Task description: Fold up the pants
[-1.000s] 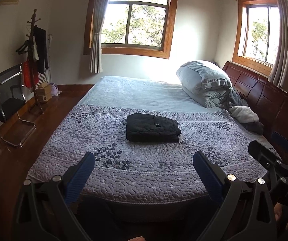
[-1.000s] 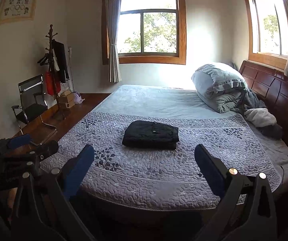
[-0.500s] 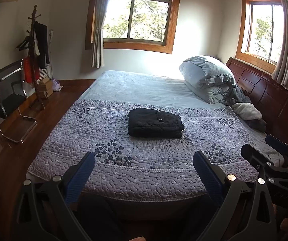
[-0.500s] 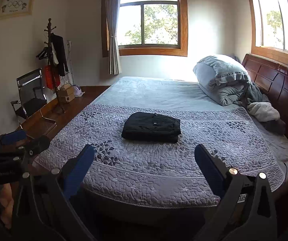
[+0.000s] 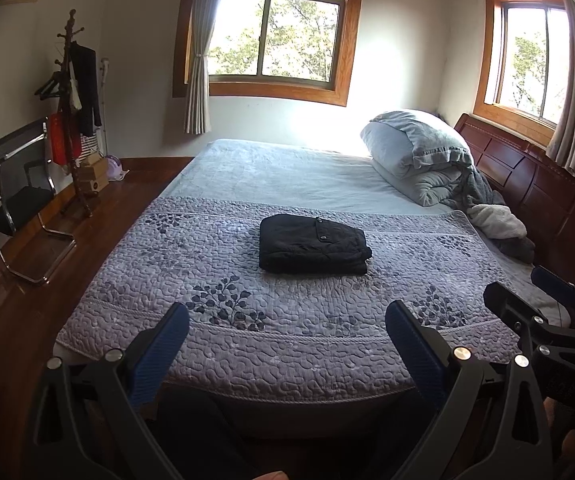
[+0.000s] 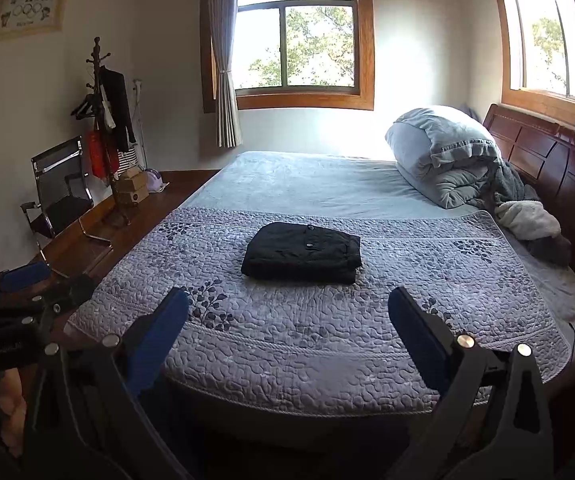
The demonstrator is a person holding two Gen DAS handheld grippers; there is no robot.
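Bed (image 5: 247,168) fills most of both views, a purple quilted cover (image 5: 295,320) spread over its near half, a bundled grey duvet (image 5: 415,152) against the headboard. Black pants (image 5: 311,245), folded into a compact rectangle, lie flat near the cover's middle. Left gripper (image 5: 287,320) and right gripper (image 6: 287,306) hover at the bed's near edge, well apart from pants, blue-padded fingers spread wide, pinching nothing.
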